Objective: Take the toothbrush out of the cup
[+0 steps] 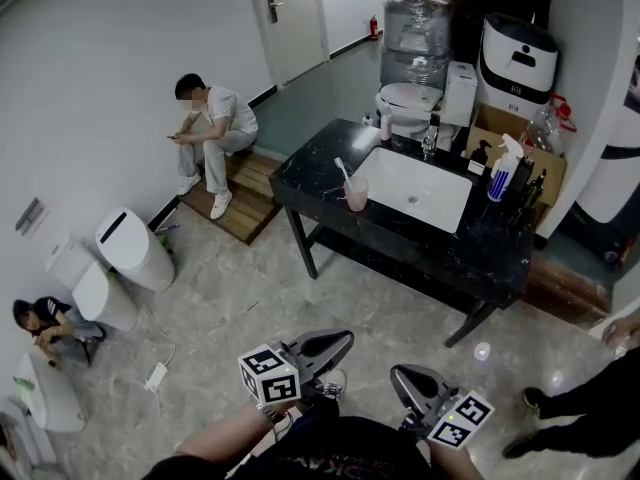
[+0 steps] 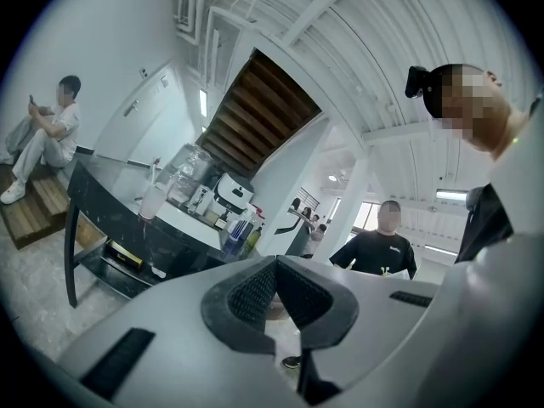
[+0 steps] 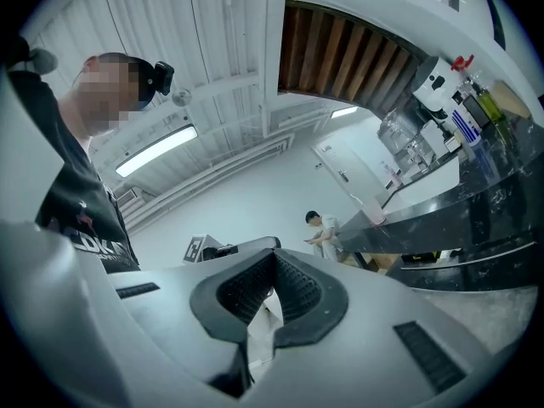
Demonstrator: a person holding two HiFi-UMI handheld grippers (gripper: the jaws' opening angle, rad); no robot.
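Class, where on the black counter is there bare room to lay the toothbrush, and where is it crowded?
Bare: the left end of the counter, between the pink cup and the left edge, and the strip before the sink basin. Crowded: the right end by the spray bottle, and behind the basin round the faucet.

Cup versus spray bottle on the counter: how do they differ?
The cup, holding a toothbrush, stands left of the sink; the spray bottle right of it. The cup is pinkish and short; the spray bottle taller, white and blue. Both stand upright on the black counter.
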